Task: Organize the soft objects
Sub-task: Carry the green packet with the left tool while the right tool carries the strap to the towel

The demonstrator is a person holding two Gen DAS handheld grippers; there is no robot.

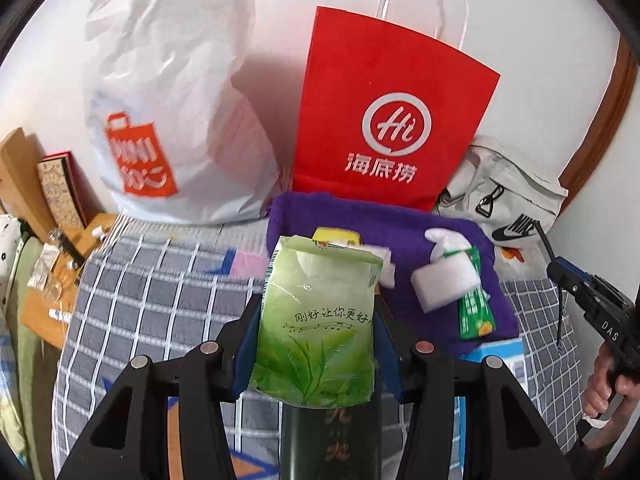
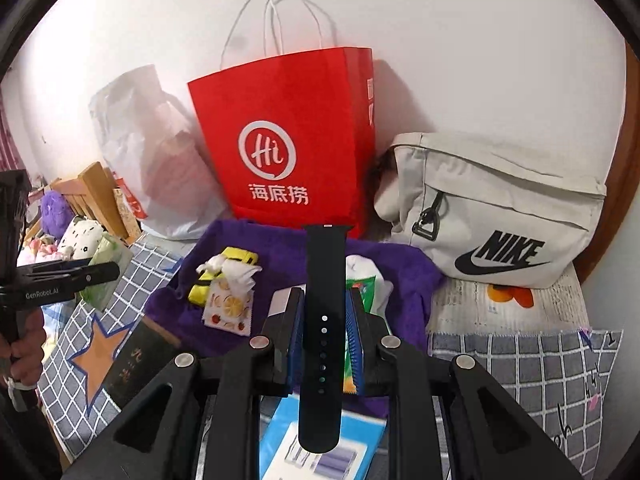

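Observation:
My left gripper (image 1: pixel 318 320) is shut on a green tissue pack (image 1: pixel 316 320) and holds it above the bed, in front of the purple towel (image 1: pixel 400 232). My right gripper (image 2: pixel 324 316) is shut on a black watch strap (image 2: pixel 324 320), held upright over the purple towel (image 2: pixel 280 248). On the towel lie a white sponge (image 1: pixel 444 280), a green sachet (image 1: pixel 474 312), a yellow item (image 2: pixel 224 276) and a fruit-print packet (image 2: pixel 230 308). The left gripper with the tissue pack (image 2: pixel 106 272) shows at the left of the right wrist view.
A red paper bag (image 1: pixel 392 120) stands against the wall, with a white plastic bag (image 1: pixel 160 120) to its left and a beige Nike bag (image 2: pixel 500 208) to its right. A dark box (image 2: pixel 136 360) and a blue pack (image 2: pixel 320 440) lie on the checked bedding (image 1: pixel 152 288).

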